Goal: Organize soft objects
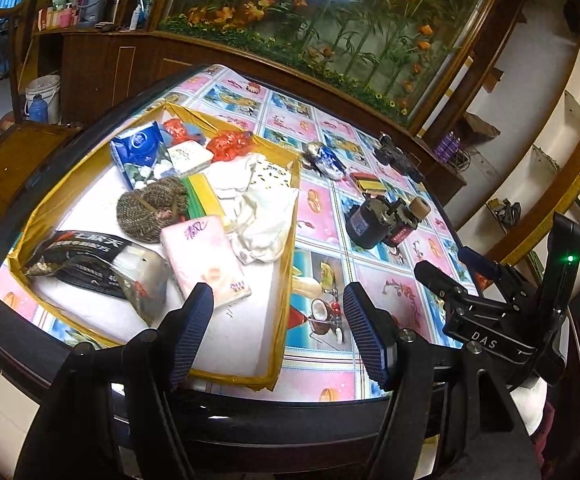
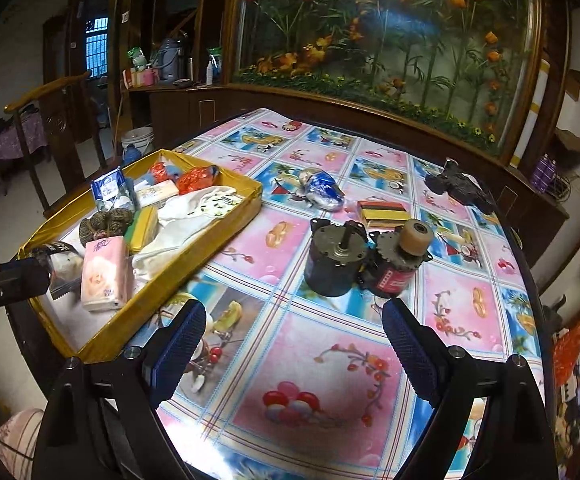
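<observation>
Left gripper (image 1: 278,304) is hovering wide and empty over the near edge of the yellow tray (image 1: 290,216). Tray is holding the soft items — pink tissue pack (image 1: 206,256), white cloth (image 1: 258,208), woven pouch (image 1: 150,208); items at its far end are hard to identify. Right gripper (image 2: 294,332) is hanging wide, empty, over bare tablecloth (image 2: 322,360), motors (image 2: 366,256) just ahead.

Yellow-walled tray (image 1: 290,216) on table's left holds soft items: pink tissue pack (image 1: 204,260) flat near front, white cloth (image 1: 258,208) crumpled at right wall, woven brown pouch (image 1: 150,210) mid, blue tissue pack (image 1: 138,148) at back, black-labelled bag (image 1: 98,264) front-left.
</observation>
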Demonstrator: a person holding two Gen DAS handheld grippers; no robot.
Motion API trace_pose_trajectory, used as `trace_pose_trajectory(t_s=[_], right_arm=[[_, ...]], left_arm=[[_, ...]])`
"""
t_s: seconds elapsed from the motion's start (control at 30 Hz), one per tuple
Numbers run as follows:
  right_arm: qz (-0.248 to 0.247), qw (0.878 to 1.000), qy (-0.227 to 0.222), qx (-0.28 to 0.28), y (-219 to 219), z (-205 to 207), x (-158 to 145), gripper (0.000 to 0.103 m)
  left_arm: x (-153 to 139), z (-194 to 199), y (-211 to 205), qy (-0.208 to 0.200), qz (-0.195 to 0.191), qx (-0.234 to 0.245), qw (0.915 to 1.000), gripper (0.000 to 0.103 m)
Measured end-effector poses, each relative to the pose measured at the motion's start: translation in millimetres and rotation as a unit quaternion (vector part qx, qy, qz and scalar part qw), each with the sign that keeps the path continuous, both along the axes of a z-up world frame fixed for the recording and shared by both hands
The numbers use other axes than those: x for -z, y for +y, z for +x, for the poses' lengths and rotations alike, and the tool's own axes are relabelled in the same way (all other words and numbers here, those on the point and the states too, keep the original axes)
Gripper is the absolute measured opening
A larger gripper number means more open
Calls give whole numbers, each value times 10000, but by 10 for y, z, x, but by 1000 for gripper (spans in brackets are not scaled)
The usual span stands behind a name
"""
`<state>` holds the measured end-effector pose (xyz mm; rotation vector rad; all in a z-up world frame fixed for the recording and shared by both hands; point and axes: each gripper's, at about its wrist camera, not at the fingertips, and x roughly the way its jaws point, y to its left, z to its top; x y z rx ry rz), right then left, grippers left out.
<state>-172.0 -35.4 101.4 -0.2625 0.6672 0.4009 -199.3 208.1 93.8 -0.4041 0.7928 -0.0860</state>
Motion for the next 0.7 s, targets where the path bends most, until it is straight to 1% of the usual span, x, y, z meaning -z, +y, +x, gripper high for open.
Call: trace_pose_trajectory(t_s=[0.17,0.33,0.43,0.53,0.63,0.7], right_arm=[[121,9997,220,45,-131,141,72,91],[438,9976,433,304,-450,399,58,91],[750,9936,587,610,-790,622,19,91],[1097,9867,847,851,-1137,891,23,91],[1312,9802,1041,1058,-1368,1169,46,91],[1481,9756,1182,1107,-1447,1352,56,91]], left_arm=[[57,67,-97,123,51,162,9998,67],[81,155,-138,172,83,260,9995,67],[71,247,-158,185,88,351,9992,67],[50,392,-204,202,114,467,9986,67],[8,639,-249,253,-75,692,9973,67],[-52,839,-281,224,-201,770,9966,67]])
